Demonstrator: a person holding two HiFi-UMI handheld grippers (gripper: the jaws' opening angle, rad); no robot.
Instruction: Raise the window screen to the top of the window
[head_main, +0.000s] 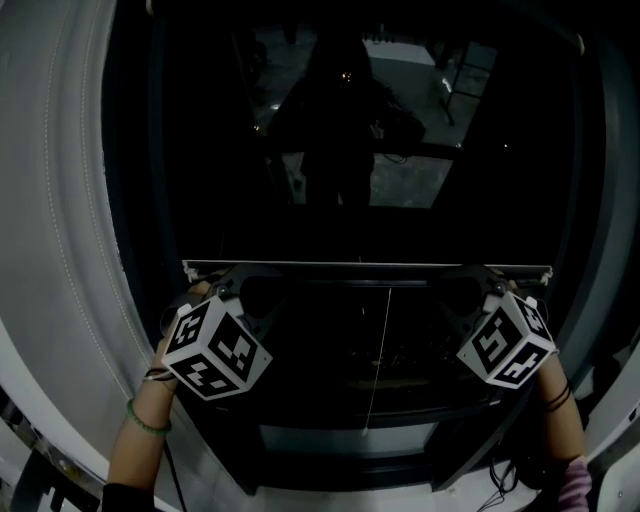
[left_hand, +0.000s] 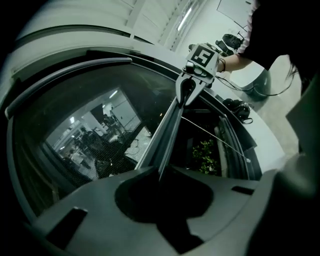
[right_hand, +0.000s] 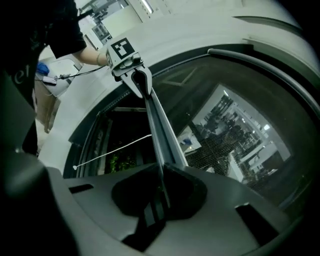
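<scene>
The window screen's pale bottom bar (head_main: 365, 265) runs level across the dark window, a little below mid-height. The mesh screen (left_hand: 95, 150) hangs above it, and its weave (right_hand: 225, 145) also shows in the right gripper view. My left gripper (head_main: 225, 282) is shut on the bar's left end (left_hand: 167, 135). My right gripper (head_main: 478, 282) is shut on the right end (right_hand: 159, 130). A thin white pull cord (head_main: 383, 340) dangles from the bar's middle. Each gripper view shows the bar running from the jaws to the other gripper.
The curved white window frame (head_main: 70, 250) surrounds the opening. A dark sill (head_main: 350, 440) lies below the bar. Green plants (left_hand: 205, 152) show beyond the open lower part. The glass reflects a person and a lit room. Dark cables (left_hand: 237, 107) lie on the white ledge.
</scene>
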